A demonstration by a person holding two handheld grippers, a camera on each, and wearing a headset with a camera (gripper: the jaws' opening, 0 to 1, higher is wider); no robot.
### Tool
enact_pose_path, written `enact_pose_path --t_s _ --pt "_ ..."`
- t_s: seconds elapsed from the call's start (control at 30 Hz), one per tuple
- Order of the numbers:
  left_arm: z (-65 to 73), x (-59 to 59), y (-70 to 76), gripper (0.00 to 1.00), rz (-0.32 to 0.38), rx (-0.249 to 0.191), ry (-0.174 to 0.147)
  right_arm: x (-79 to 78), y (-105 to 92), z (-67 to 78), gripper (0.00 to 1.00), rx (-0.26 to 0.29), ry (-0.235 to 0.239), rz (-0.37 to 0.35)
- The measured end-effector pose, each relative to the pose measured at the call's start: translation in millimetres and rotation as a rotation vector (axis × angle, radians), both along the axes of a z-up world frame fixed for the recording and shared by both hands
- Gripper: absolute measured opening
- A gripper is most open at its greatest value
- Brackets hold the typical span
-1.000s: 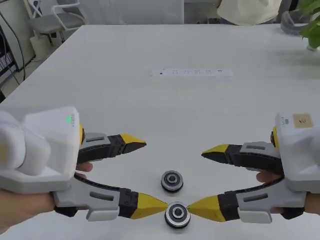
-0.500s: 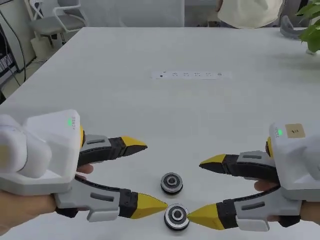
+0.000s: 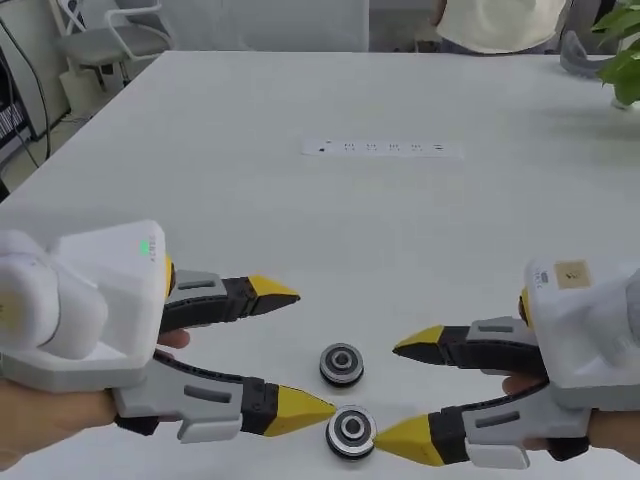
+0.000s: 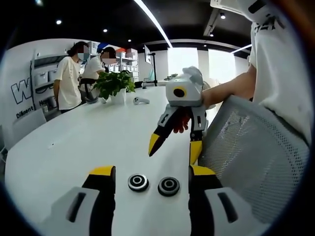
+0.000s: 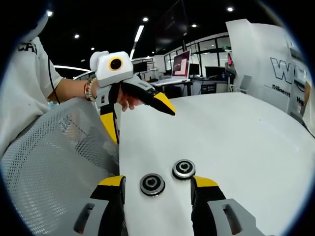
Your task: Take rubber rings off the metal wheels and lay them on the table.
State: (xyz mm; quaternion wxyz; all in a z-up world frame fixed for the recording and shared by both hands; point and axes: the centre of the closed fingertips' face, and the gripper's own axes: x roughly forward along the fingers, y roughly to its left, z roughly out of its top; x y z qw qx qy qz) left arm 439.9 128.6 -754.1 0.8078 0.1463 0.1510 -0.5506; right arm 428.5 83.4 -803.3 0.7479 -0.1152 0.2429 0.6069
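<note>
So the table [image 3: 420, 230] is a big plain white one. Most of it is bare; the main thing out in the middle is a white power strip [image 3: 383, 148] lying flat, well beyond the work. Past the far edge there's a grey chair [image 3: 112, 38] at the left corner and a leafy plant [image 3: 626, 62] at the right. The left gripper view shows an open office with ceiling lights and two people [image 4: 69, 81] standing by the plant.

The two metal wheels [image 3: 342, 364] lie flat just beside each other, close to the near edge of the table, with a mesh chair back [image 4: 246, 147] right behind that edge. The black rubber rings [image 3: 352, 454] are still on both.

The left gripper [image 3: 315, 351] is spread wide with nothing in it. The right gripper [image 3: 387, 393] is the same, jaws far apart and empty. They point at each other with the wheels between them. The nearer wheel sits right between the two lower tips, and I can't tell if either tip actually touches it.

There's plenty of open tabletop ahead and to both sides, and not much toward the near edge.
</note>
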Motion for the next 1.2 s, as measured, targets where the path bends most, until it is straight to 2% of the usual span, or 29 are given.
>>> enact_pose_path --t_s 0.2,0.4,0.5,0.63,0.73,1.0,1.2 --pt "-1.6 -0.4 -0.5 0.54 -0.002 0.004 -0.001 -4.2 1.6 -6.0 0.51 -0.023 0.003 0.021" --pt "-8.8 -3.1 -1.9 0.53 -0.014 0.031 0.007 -7.5 3.2 -10.0 0.48 -0.034 0.009 0.035" --pt "-10.0 -4.8 -3.5 0.53 -0.022 0.03 0.013 -8.5 6.1 -9.5 0.48 -0.017 0.02 0.032" --pt "-14.4 -6.9 -6.2 0.51 -0.033 0.034 0.024 -2.5 6.4 -9.4 0.48 0.005 0.025 0.002" --pt "-18.7 -8.1 -7.1 0.5 -0.04 0.055 0.024 -1.9 6.9 -9.9 0.44 0.025 0.051 -0.012" --pt "-18.5 -10.3 -15.3 0.47 -0.063 0.041 0.033 -10.1 10.7 -19.5 0.39 -0.025 0.026 0.034" --pt "-21.2 -7.8 -23.0 0.45 -0.103 0.077 0.005 -9.4 10.7 -25.7 0.36 -0.046 0.028 0.033"
